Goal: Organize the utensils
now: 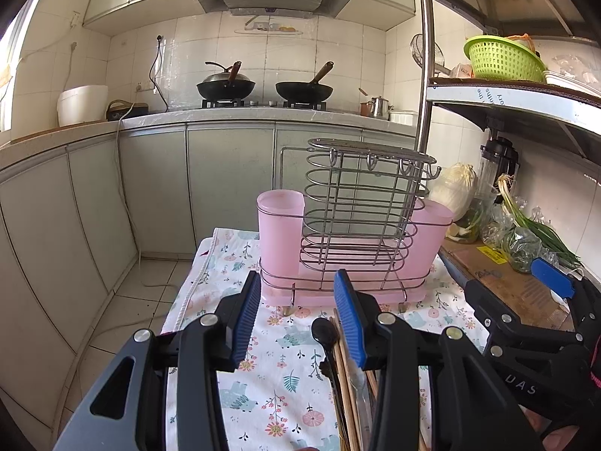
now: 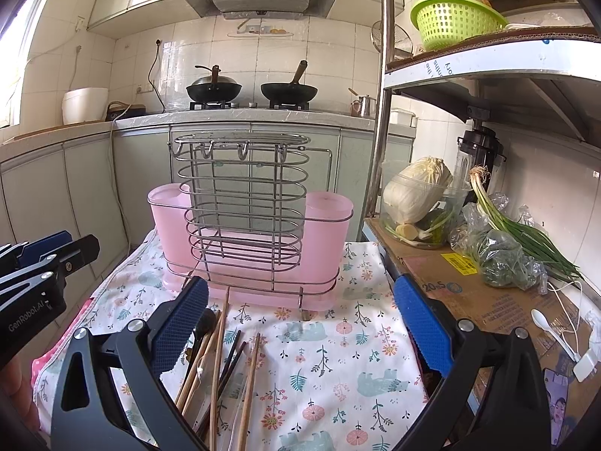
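chopsticks (image 2: 218,357) lie lengthwise — tips toward holder (image 2: 248,248).

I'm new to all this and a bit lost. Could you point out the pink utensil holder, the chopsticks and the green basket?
pink utensil holder (image 2: 326,233): right wrist view, its right cup.
chopsticks (image 2: 249,387): right wrist view, mid-shaft of a wooden pair.
green basket (image 2: 450,24): right wrist view, its perforated side wall.
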Demonstrator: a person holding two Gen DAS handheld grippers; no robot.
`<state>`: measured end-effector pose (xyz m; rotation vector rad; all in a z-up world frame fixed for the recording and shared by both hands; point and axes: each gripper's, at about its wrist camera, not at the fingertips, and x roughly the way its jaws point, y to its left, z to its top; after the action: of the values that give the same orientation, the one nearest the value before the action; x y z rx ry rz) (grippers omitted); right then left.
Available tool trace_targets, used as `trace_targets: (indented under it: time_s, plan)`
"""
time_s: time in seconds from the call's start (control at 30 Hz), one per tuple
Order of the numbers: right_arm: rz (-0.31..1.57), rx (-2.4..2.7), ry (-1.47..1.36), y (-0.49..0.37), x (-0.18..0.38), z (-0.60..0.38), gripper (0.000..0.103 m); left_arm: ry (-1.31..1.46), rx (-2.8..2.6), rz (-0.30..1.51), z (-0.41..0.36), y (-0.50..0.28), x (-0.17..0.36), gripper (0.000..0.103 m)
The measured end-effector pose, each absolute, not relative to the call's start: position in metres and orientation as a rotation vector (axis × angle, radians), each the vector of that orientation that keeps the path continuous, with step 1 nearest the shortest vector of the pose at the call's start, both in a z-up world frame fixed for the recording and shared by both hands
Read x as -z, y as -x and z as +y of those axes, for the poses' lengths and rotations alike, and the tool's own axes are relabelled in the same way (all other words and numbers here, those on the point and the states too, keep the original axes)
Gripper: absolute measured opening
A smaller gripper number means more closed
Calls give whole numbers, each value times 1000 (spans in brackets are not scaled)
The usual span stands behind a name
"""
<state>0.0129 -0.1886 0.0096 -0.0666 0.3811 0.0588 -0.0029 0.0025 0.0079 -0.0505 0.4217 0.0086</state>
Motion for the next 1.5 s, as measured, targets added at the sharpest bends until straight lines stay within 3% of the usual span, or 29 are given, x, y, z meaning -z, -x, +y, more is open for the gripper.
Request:
trace_targets:
  time_s: [1.5]
  plan:
    - [409, -87, 34, -17, -9, -191, 100, 63, -9, 441, 8, 0, -3, 40]
